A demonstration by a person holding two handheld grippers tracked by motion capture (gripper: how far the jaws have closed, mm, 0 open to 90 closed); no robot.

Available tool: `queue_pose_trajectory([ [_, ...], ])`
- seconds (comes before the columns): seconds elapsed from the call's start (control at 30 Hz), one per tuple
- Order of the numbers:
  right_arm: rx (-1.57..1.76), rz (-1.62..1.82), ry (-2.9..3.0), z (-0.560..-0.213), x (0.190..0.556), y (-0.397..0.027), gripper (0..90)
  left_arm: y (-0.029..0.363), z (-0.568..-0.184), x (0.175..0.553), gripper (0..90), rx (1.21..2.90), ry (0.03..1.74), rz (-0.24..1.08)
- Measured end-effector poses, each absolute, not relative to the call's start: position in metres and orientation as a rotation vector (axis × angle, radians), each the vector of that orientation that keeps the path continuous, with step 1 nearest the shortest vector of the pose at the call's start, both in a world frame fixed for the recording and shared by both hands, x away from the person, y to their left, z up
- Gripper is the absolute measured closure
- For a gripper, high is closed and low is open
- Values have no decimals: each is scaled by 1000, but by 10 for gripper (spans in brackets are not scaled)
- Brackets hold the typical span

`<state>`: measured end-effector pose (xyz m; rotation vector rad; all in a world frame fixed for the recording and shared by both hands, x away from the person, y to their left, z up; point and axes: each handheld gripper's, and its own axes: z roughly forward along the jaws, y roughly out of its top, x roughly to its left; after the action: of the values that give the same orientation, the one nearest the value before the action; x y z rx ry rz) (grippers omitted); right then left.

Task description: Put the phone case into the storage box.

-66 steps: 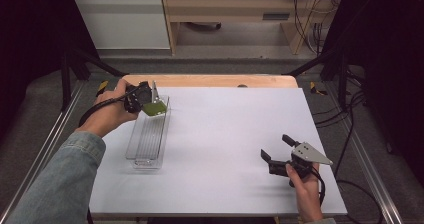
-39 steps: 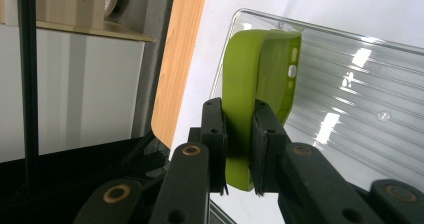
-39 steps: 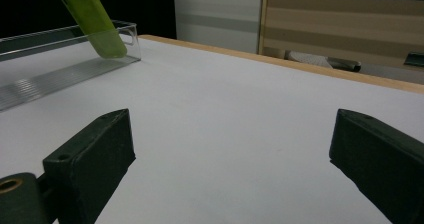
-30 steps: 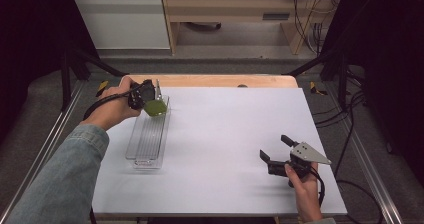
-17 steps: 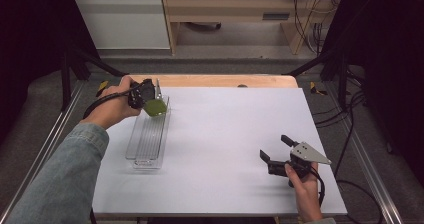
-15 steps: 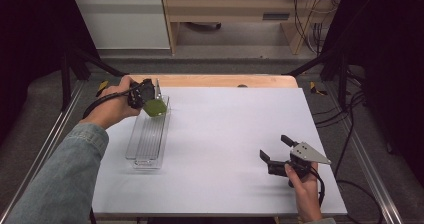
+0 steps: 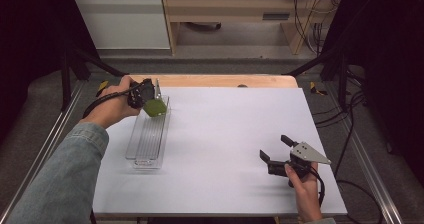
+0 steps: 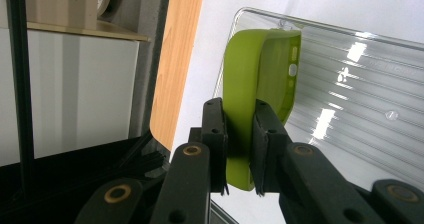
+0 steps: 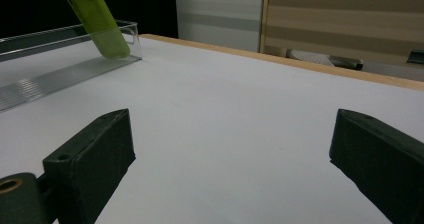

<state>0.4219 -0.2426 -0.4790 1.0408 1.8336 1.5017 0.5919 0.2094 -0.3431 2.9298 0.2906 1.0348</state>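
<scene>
While the left gripper (image 8: 239, 149) pinches a green phone case (image 8: 257, 91) by one side wall, tilted over the far end of a clear ribbed tray (image 7: 149, 139) at the white table's (image 7: 225, 134) left, nothing blocks it. Well apart at the right, the right gripper (image 7: 272, 149) rests with jaws spread, empty. No readable writing anywhere.

A big white table (image 7: 230, 134) stands in the middle, with a strip of light wood (image 7: 215, 80) along its far edge. Behind it is a grey floor (image 7: 225, 64). A white cabinet (image 7: 120, 16) stands at the back, and next to it a wooden shelf (image 7: 230, 11). Black cables (image 7: 305, 9) hang at the back right. Both sides are dark. Metal rails (image 7: 45, 149) run beside the table.
</scene>
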Motion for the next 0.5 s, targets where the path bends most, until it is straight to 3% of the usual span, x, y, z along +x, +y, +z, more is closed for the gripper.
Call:
queue_pose_trajectory([
  [0.5,1044,1499,1834,-479,422,-243,44,209,-343,598,777,2902,267,1037],
])
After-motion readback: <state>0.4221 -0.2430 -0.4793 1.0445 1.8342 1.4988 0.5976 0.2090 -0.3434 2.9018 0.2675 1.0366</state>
